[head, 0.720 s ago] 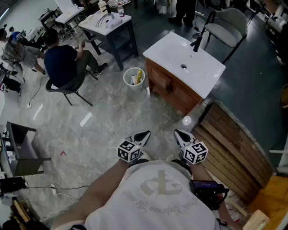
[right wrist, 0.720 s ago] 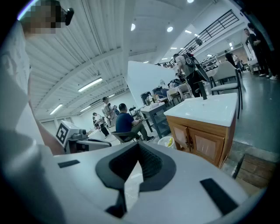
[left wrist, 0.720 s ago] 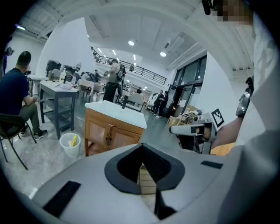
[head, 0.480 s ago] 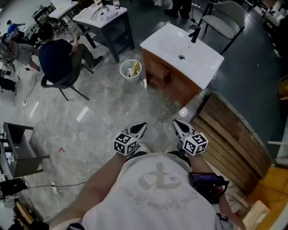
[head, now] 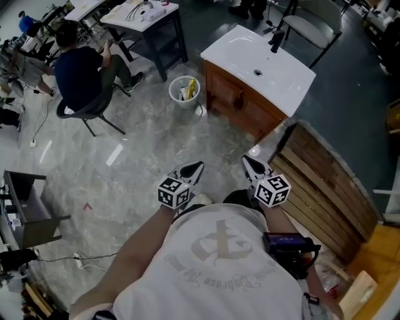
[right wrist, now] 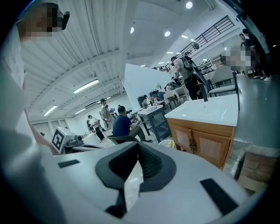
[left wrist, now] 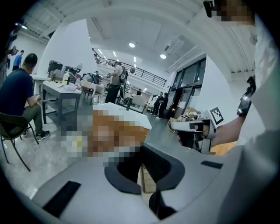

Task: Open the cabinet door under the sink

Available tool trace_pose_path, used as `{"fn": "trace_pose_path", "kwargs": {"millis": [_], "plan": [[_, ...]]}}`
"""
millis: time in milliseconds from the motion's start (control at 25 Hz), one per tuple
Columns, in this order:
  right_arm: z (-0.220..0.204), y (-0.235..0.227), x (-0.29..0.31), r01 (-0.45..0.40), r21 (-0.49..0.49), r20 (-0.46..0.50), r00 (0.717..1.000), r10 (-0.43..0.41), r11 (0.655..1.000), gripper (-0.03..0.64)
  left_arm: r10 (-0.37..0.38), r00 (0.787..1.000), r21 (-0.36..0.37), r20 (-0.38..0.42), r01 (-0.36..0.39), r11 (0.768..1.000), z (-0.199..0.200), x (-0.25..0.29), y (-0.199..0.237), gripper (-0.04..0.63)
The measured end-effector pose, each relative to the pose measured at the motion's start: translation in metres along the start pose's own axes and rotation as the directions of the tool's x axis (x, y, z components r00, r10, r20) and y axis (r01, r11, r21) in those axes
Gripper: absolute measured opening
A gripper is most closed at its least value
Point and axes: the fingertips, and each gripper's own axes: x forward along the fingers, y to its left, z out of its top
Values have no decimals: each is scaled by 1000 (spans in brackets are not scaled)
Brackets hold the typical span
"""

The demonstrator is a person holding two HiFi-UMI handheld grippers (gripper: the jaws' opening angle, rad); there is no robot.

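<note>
Tongs sit nearest, held out in front of the person's white shirt (head: pixel 219 262). The left tongs (head: pixel 196 167) have their jaws pressed together with nothing between them. The right tongs (head: pixel 249 162) are pressed together the same way and pinch nothing. Both hover over the grey floor (head: pixel 144 162) well short of the cabinet (head: pixel 240 106), touching neither it nor each other, with their tips aimed toward it and slightly down.

A slatted wooden panel (head: pixel 319 187) lies on the floor just right of the cabinet, and the picture's edge cuts off its far end. The cabinet itself is brown wood under a white sink (head: pixel 250 56). In the right gripper view its two cabinet doors (right wrist: pixel 199 146) lie flush and shut, with their handles side by side at the middle seam. A round wastebasket (head: pixel 185 91) stands just left of the cabinet. A black faucet (head: pixel 276 40) rises at the cabinet's far edge.

Beyond the cabinet stands a grey chair (head: pixel 315 28). Well to the cabinet's left, a person (head: pixel 81 75) sits by a dark-legged tabletop (head: pixel 147 15).

In the left gripper view the cabinet is blurred, so its doors cannot be made out there. From the head view the doors are seen steeply from above and the handles are too small to read.
</note>
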Motion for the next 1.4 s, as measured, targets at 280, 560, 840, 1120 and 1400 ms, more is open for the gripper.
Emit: {"fn": "trace_pose_path", "kwargs": {"millis": [280,560,840,1120,1400], "plan": [[-6,-5,20,34,4,-36,999,-34,999,14,4,1000,-14,16,-4,1000,2,-4,19,9],[-5,-21,55,20,34,-59,998,-18,999,14,25,1000,-36,-7,-25,999,4,8,41,9],[17,-41,112,-15,30,-74,997,17,999,15,51,998,-60,-23,-53,997,24,31,83,9],[44,-91,152,1,51,-88,996,4,999,14,9,998,-54,-59,-12,998,56,80,111,11],[60,-138,171,27,78,-87,996,-20,997,14,-27,994,-29,-110,24,999,85,133,123,10]]}}
